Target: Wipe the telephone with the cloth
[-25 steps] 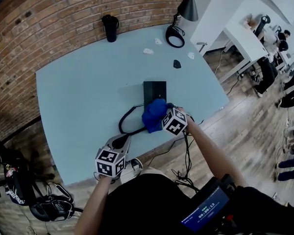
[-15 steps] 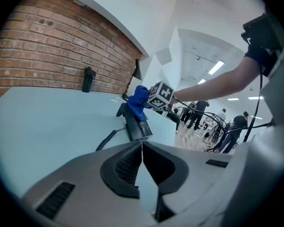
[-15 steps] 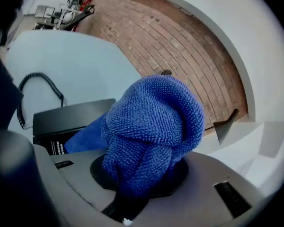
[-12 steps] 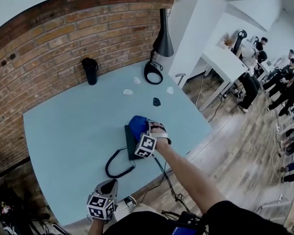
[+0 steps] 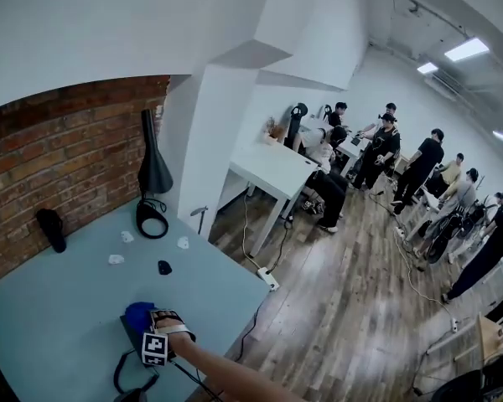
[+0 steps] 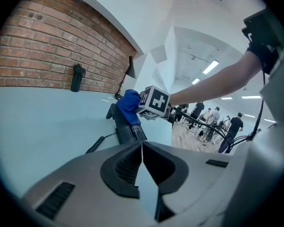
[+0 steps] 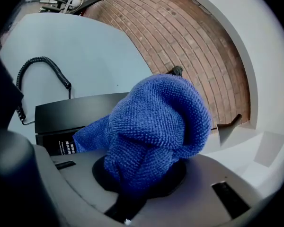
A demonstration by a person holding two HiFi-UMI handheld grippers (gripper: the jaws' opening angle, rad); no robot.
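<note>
Pale blue surface (image 5: 59,316), brick wall (image 5: 67,157). My right gripper (image 7: 142,183) has its jaws clamped on the blue cloth (image 7: 156,122), bunched over the black telephone (image 7: 71,110) for wiping. My left gripper (image 6: 142,169) has its jaws closed, empty.

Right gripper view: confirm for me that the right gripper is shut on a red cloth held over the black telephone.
Not quite: the cloth is blue, not red. The right gripper view shows the right gripper shut on a blue cloth held over the black telephone.
</note>
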